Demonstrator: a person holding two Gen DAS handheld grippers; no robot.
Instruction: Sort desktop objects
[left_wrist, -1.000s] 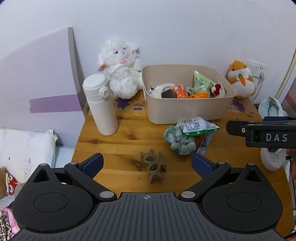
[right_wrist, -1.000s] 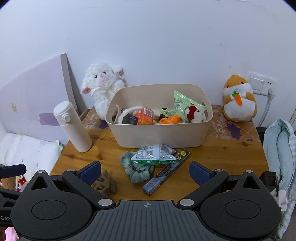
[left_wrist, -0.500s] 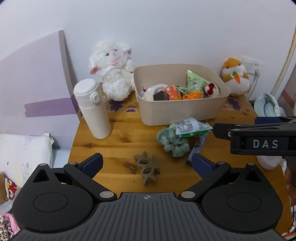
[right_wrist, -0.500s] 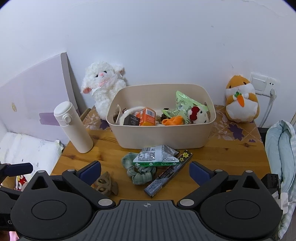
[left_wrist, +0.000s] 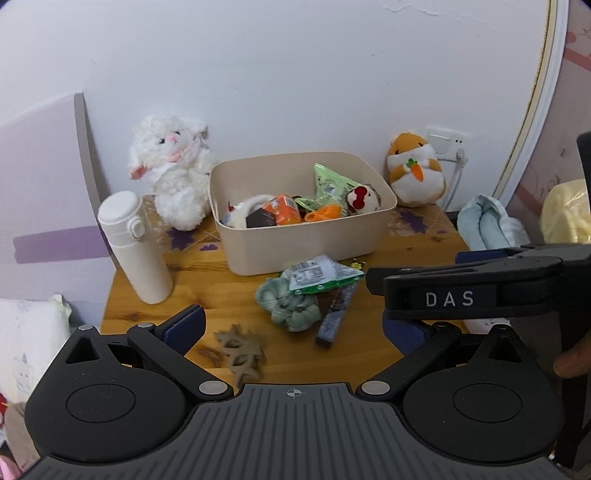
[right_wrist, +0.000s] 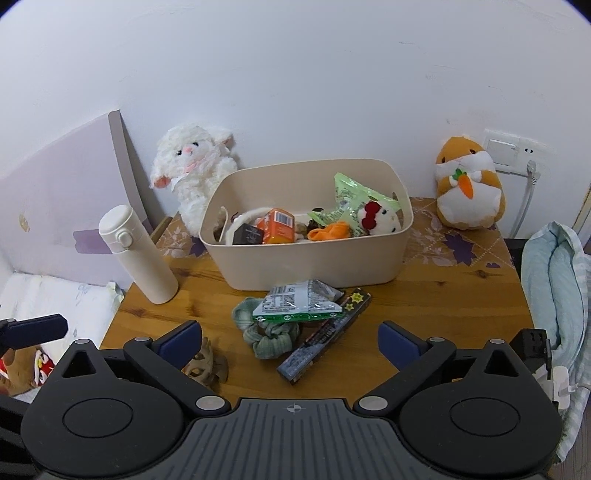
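While wide apart, left claw (left_wrist: 293, 328) above hair clip (left_wrist: 240, 350) (brown).

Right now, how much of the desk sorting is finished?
Several items already sit in the beige bin. Nothing is in hand: both the left tool and the right tool are open. Left: snack packet, green scrunchie, dark bar, brown hair claw.

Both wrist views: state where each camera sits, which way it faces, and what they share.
Left wrist: on the open left gripper, facing the beige bin; the right gripper crosses its right side.
Right wrist: on the open right gripper, facing the same bin.
Shared: bin, white bottle, green scrunchie.
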